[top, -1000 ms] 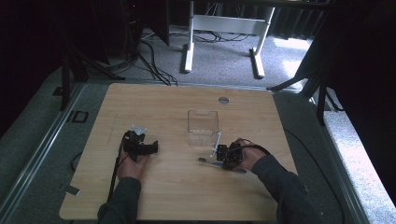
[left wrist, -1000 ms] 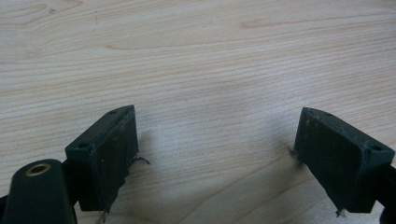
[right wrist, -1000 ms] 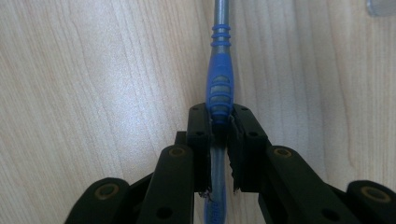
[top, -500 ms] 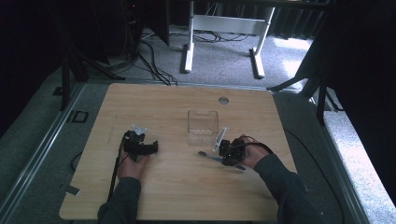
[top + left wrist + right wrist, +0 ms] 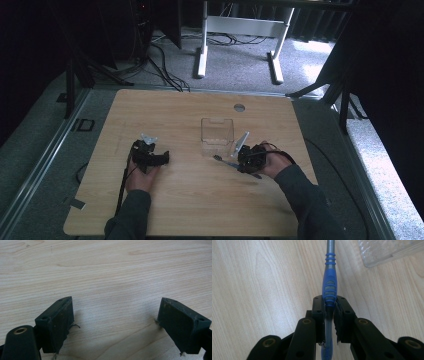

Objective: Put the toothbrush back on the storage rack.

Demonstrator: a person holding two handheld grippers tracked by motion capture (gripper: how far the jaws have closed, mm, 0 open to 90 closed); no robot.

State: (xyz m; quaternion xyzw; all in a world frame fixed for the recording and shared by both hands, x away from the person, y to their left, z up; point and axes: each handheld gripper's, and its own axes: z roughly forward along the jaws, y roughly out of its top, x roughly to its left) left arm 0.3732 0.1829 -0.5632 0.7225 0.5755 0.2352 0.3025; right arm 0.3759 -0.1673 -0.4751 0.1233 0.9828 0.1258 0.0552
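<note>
While the right gripper (image 5: 329, 315) pinches a blue toothbrush (image 5: 330, 287) by its handle, pads pressed on both sides, the shaft runs straight out ahead of the jaws over the wooden table (image 5: 262, 277). Farther ahead and off to one side stands a clear plastic container (image 5: 387, 250), apart from the brush. Well across the table, the left gripper (image 5: 115, 322) rests spread wide, nothing but bare wood between its jaws.

Light wood table (image 5: 190, 200) with rounded corners, pale grain running across it. A clear plastic container (image 5: 217, 136) sits right on it near the middle, slightly toward the far side. There's a small round grommet hole (image 5: 239, 107) in the top by the far edge.
</note>
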